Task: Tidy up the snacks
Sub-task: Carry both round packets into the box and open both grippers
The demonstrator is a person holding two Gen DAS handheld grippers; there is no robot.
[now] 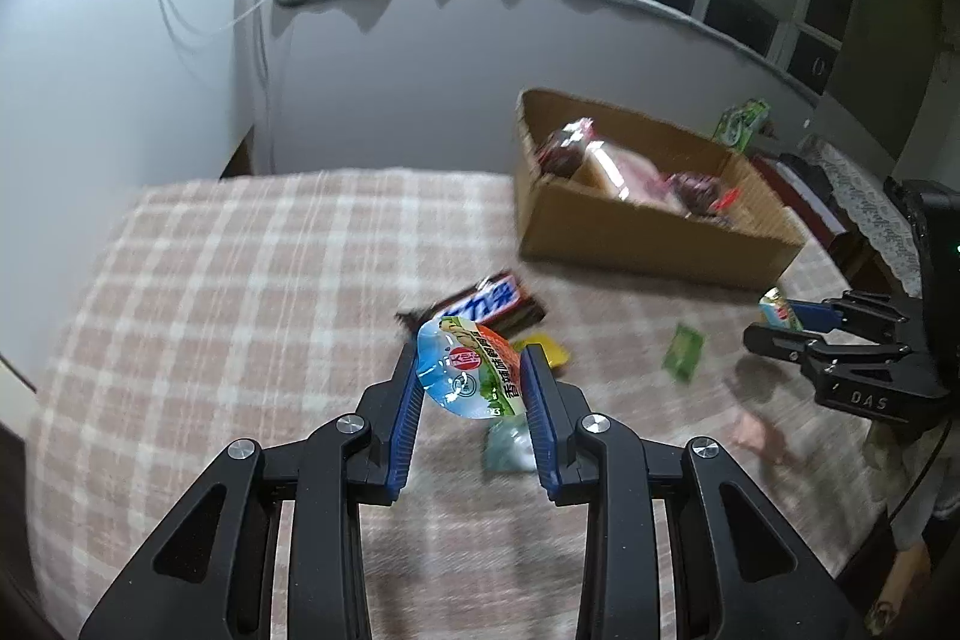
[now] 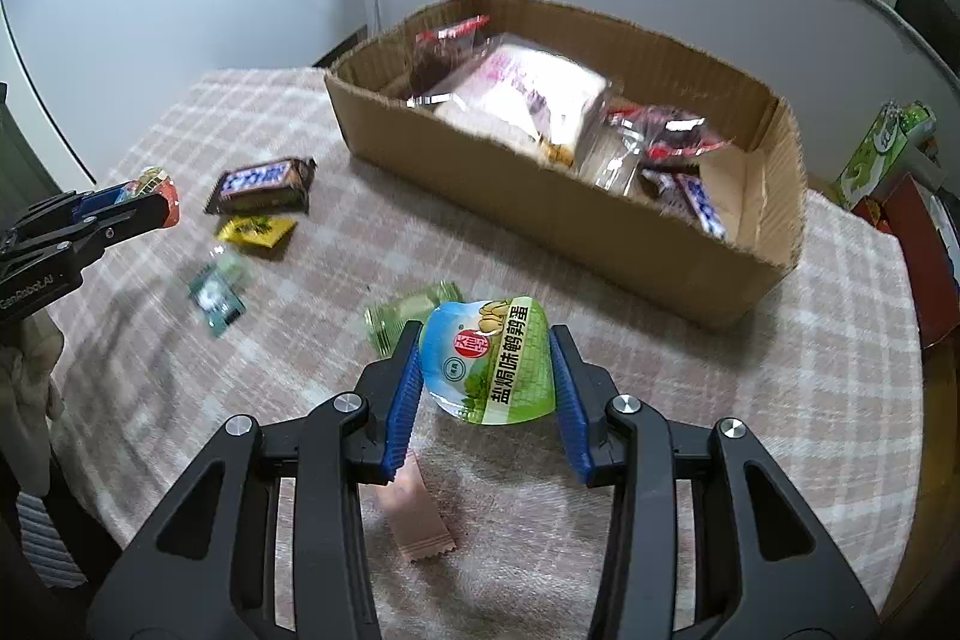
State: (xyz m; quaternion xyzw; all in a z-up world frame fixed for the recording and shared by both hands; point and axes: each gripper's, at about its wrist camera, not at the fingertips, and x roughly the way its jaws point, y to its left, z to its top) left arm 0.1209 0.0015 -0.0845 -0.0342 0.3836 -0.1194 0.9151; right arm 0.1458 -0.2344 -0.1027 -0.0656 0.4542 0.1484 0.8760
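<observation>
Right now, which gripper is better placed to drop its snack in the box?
Right gripper: its green pack hangs close to the box. The left gripper, gripping an orange pack, is farther off.

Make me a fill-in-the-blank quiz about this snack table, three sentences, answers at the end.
1. Each gripper, left and right, is shut on one ____.
2. The box that holds sorted snacks is made of ____.
3. The chocolate bar on the cloth lies right beside a small ____ packet.

Missing words: pouch; cardboard; yellow
</observation>
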